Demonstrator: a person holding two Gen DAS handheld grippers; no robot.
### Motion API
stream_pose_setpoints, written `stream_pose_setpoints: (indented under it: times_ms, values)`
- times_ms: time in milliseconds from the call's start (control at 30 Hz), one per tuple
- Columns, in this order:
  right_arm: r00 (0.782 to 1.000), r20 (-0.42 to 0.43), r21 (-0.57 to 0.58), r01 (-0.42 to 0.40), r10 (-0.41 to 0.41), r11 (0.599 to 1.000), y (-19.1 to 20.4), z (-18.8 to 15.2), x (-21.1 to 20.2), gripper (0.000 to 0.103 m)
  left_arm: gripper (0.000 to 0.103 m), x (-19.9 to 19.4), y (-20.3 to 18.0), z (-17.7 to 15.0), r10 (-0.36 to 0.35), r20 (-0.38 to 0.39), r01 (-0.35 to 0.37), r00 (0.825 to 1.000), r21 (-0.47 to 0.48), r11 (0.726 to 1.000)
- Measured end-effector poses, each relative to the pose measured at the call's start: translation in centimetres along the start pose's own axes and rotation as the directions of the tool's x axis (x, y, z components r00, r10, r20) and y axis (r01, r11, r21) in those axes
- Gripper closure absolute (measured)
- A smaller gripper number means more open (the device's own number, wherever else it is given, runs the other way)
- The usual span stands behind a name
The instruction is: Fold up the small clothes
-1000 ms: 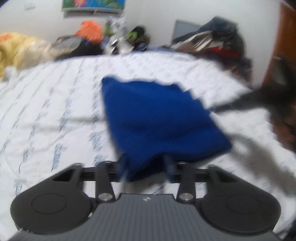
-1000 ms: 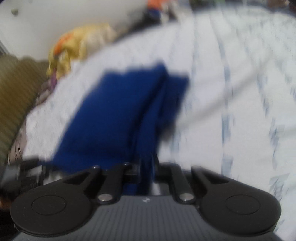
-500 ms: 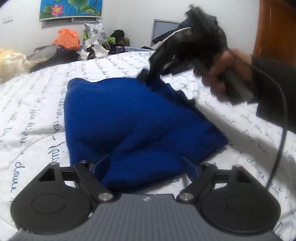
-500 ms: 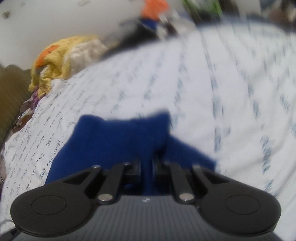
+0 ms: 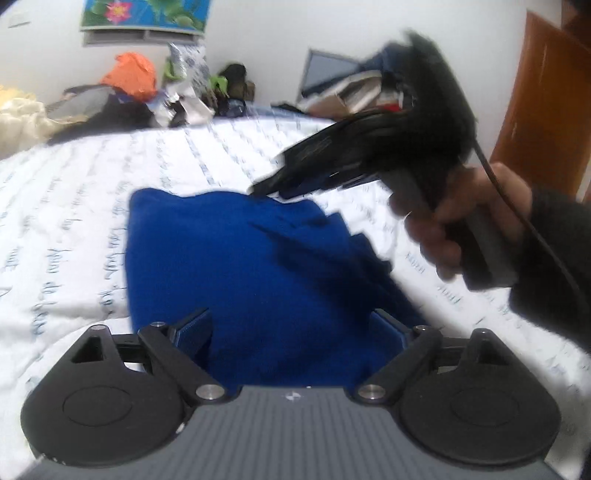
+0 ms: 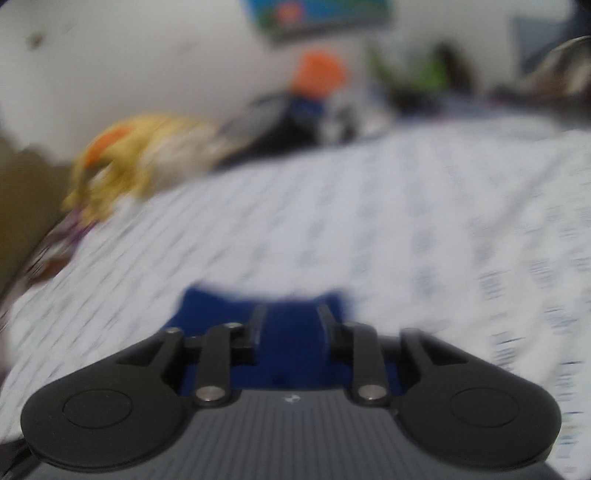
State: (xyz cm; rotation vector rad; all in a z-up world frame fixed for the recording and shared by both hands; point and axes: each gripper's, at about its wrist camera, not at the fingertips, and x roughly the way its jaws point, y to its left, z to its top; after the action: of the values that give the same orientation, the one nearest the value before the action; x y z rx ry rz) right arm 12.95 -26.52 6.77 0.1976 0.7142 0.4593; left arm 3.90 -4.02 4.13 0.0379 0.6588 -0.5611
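**Cloth, matt plastic, bright pins**

Soft, matt, fleecy blue garment (image 5: 258, 266), faintly napped, folded on a bed (image 5: 74, 206) under white quilted cloth with printed script. Left tool (image 5: 291, 328): matt black plastic links, ribbed grey plastic body at 6 o'clock, shiny metal pins at the pivots, ridged blue pads. Right tool (image 6: 290, 328): same matt black plastic and bright pins, blurred. Glossy reddish-brown wood door (image 5: 546, 103) at 2 o'clock. Glossy printed picture (image 5: 147, 14) at 11 o'clock. Dark knitted-looking sleeve (image 5: 557, 258) at 3 o'clock.

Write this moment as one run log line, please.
blue cloth folded on bed | left hand-held gripper opening, released | right hand-held gripper opening, released
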Motion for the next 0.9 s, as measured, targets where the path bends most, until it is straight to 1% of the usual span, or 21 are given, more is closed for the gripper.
stream_pose_setpoints:
  times_ms: [33, 67, 100, 133, 167, 233, 267, 300, 333, 367, 433, 467, 500, 533, 600, 700, 733, 800, 833, 867, 900]
  values:
    - [0.998, -0.066, -0.044, -0.006, 0.003, 0.999, 0.7, -0.4, 1.6, 0.072, 0.013, 1.0, 0.1, -0.3, 0.001, -0.019, -0.001, 1.000, 0.011, 1.000]
    - [0.991, -0.129, -0.094, 0.020, -0.032, 0.995, 0.9, -1.0, 3.6, 0.073, 0.010, 1.2, -0.1, -0.7, 0.009, 0.014, -0.010, 1.000, 0.042, 0.999]
    - [0.989, -0.132, -0.142, 0.046, -0.065, 0.989, 0.5, -1.8, 5.0, 0.072, 0.011, 1.3, -0.3, -1.0, 0.013, 0.025, -0.014, 1.000, 0.060, 0.998]
    - [0.996, -0.065, -0.163, 0.045, -0.056, 0.986, -0.6, -2.2, 5.1, 0.072, 0.011, 1.1, -0.6, -1.2, 0.030, 0.027, -0.032, 0.999, 0.063, 0.998]
    - [0.998, -0.049, -0.128, 0.023, -0.030, 0.992, -1.7, -2.0, 5.1, 0.072, 0.013, 0.5, -0.9, -1.2, 0.039, 0.029, -0.041, 0.999, 0.049, 0.998]
    - [0.994, -0.102, -0.047, 0.025, -0.030, 0.999, -2.3, -0.7, 5.3, 0.072, 0.013, -1.2, -1.0, -1.6, 0.016, 0.052, -0.016, 0.999, -0.001, 1.000]
    - [0.988, -0.131, -0.075, 0.071, -0.080, 0.995, -1.3, 0.1, 5.3, 0.069, 0.011, -1.9, -1.1, -1.9, 0.006, 0.063, -0.005, 0.998, -0.022, 1.000]
    - [0.986, -0.121, -0.110, 0.106, -0.119, 0.988, 0.0, 0.6, 4.8, 0.067, 0.011, -2.3, -1.2, -2.3, 0.007, 0.064, -0.004, 0.998, -0.037, 0.999]
    - [0.993, -0.080, -0.130, 0.080, -0.091, 0.988, 1.4, 1.1, 4.0, 0.067, 0.009, -2.4, -1.1, -2.3, 0.009, 0.055, -0.007, 0.998, -0.046, 0.999]
    - [0.998, -0.055, -0.131, 0.002, -0.009, 0.991, 2.6, 1.4, 2.8, 0.068, 0.009, -2.3, -1.2, -2.6, 0.006, 0.035, -0.004, 0.999, -0.054, 0.999]
    - [0.989, -0.081, -0.112, -0.136, 0.127, 0.984, 4.9, 2.2, 3.4, 0.067, 0.009, -1.7, -1.2, -3.3, 0.010, -0.003, -0.010, 1.000, -0.058, 0.998]
    - [0.981, -0.120, -0.128, -0.166, 0.151, 0.978, 6.3, 2.3, 4.7, 0.067, 0.006, -1.7, -1.4, -3.5, 0.016, 0.005, -0.016, 1.000, -0.037, 0.999]
    - [0.974, -0.177, -0.157, -0.172, 0.143, 0.972, 7.3, 2.1, 6.9, 0.067, 0.004, -1.6, -1.5, -3.6, 0.012, 0.005, -0.012, 1.000, -0.018, 1.000]
    - [0.964, -0.249, -0.186, -0.141, 0.092, 0.972, 7.9, 1.5, 9.9, 0.067, 0.006, -1.6, -1.6, -3.5, 0.027, 0.006, -0.027, 1.000, -0.007, 1.000]
    - [0.982, -0.182, -0.280, -0.108, 0.057, 0.954, 8.5, 0.1, 12.2, 0.062, 0.011, -2.2, -1.4, -3.0, 0.041, 0.000, -0.041, 0.999, -0.027, 0.999]
    - [0.976, -0.218, -0.249, -0.062, 0.006, 0.966, 8.9, 0.8, 12.2, 0.061, 0.012, -4.9, -0.1, -2.7, 0.042, 0.042, -0.036, 0.998, -0.121, 0.992]
    - [0.979, -0.206, -0.226, -0.055, 0.008, 0.973, 8.3, 0.7, 10.7, 0.061, 0.007, -5.9, 0.5, -2.7, 0.048, 0.062, -0.038, 0.997, -0.149, 0.988]
    - [0.987, -0.129, -0.159, -0.120, 0.100, 0.980, 6.7, -0.1, 5.2, 0.047, 0.005, -7.4, 2.5, -3.2, 0.034, 0.064, -0.017, 0.997, -0.246, 0.969]
    - [0.984, -0.103, -0.099, -0.156, 0.146, 0.983, 5.1, -1.1, 2.9, 0.024, 0.005, -7.7, 3.7, -3.4, 0.014, 0.047, 0.001, 0.999, -0.315, 0.949]
    - [0.982, -0.089, -0.036, -0.171, 0.167, 0.985, 3.4, -2.0, 0.7, 0.014, 0.007, -7.7, 5.0, -3.7, -0.013, 0.033, 0.024, 0.999, -0.391, 0.920]
    - [0.983, -0.078, 0.024, -0.165, 0.167, 0.986, 1.7, -3.4, -1.0, 0.014, 0.007, -7.6, 6.2, -4.1, -0.045, 0.023, 0.051, 0.999, -0.469, 0.882]
